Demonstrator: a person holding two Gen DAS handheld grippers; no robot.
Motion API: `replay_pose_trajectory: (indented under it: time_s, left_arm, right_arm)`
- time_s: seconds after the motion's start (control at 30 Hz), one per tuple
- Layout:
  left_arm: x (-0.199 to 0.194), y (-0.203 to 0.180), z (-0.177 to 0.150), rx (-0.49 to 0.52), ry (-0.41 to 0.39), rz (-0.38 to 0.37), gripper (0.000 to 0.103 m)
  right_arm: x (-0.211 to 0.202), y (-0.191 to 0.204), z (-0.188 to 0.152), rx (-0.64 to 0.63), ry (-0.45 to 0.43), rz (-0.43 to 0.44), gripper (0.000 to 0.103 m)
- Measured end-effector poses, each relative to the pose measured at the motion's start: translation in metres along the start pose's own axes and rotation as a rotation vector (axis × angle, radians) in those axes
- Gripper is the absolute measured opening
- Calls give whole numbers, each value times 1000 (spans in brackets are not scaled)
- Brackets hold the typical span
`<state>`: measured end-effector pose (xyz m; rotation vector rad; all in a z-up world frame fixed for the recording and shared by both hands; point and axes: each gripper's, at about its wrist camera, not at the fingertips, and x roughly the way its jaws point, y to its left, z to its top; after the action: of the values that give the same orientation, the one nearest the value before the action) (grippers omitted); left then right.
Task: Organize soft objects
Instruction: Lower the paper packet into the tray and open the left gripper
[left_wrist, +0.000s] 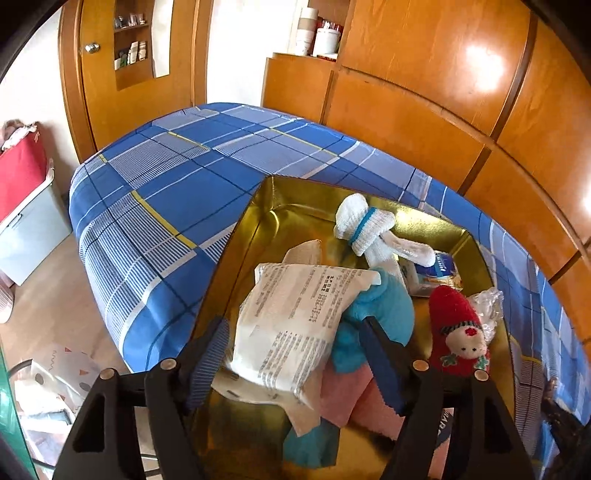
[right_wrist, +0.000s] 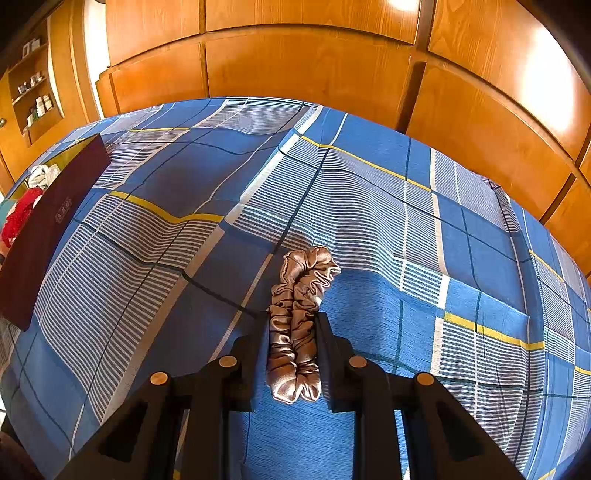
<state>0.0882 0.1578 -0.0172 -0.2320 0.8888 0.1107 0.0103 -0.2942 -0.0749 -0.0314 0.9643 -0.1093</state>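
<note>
Gold foil lines the open box (left_wrist: 269, 206) that fills the left wrist view, set on a bed with a blue plaid sheet (left_wrist: 166, 184). The left tongs (left_wrist: 295, 354) hang over the box with their jaws spread wide. A white printed packet (left_wrist: 295, 325) lies between the blue ribbed pads (left_wrist: 210, 354), but neither pad presses on it; a gap shows on the left side. Just right of the packet and partly behind the right finger is a teal soft piece (left_wrist: 388, 306). Under the packet, close to the tongs, pink cloth (left_wrist: 347, 398) spreads over the box floor. Right of the tongs a red sock with a snowman face (left_wrist: 458, 328) stands against the box wall, crumpled clear plastic (left_wrist: 487, 302) just behind it. Farther ahead lie a white sock bundle with a blue band (left_wrist: 365, 225) and a small blue-and-white packet (left_wrist: 439, 273).

In the right wrist view, the right tongs (right_wrist: 291, 317) are closed tight on a brown satin scrunchie (right_wrist: 299, 317), squeezed into a long loop between the black fingers. Its far end curls beyond the fingertips and its near end bulges toward the camera. Below lies the plaid sheet (right_wrist: 369, 206). Far to the left of these tongs the dark maroon outer wall of the box (right_wrist: 48, 229) shows, with the red sock (right_wrist: 18, 218) peeking over it.
</note>
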Motion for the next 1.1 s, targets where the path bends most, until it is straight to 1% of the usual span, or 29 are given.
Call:
replay_pose_trajectory:
  time_s: [0.1,0.13,0.2,0.23,0.3,0.37,0.43,0.6,0.7,0.87,0.9,1.1]
  left_arm:
    - [-12,2,-5,-19,-41,10,71]
    - [-16,2,-6,-21,-58,18,64]
    - [-23,2,-10,-16,-90,35,57]
    - [-23,1,-10,-3,-90,41,53]
    - [-20,-2,-11,20,-80,58,49]
    - [-10,-3,-11,26,-50,69,46]
    - [1,-3,-12,23,-15,65,46]
    - [6,-9,-12,27,-17,62,47]
    - [-3,-14,-14,47,-39,60,50]
    - [-26,-26,-18,95,-88,34,55]
    - [-29,-28,-18,103,-97,30,57]
    - [-57,-42,-25,149,-160,3,59]
  right_arm:
    - [0,-1,0,-1,0,-2,24]
    - [0,-1,0,-1,0,-3,24]
    - [0,0,0,-3,0,-6,24]
    - [0,1,0,-5,0,-9,24]
    - [0,2,0,-5,0,-12,24]
    - [1,2,0,-7,0,-14,24]
    - [0,2,0,-7,0,-16,24]
    - [0,3,0,-6,0,-19,24]
    - [0,3,0,-6,0,-23,24]
    - [1,4,1,-2,4,-35,24]
    - [1,5,1,-1,5,-37,24]
    - [1,6,3,10,20,-55,23]
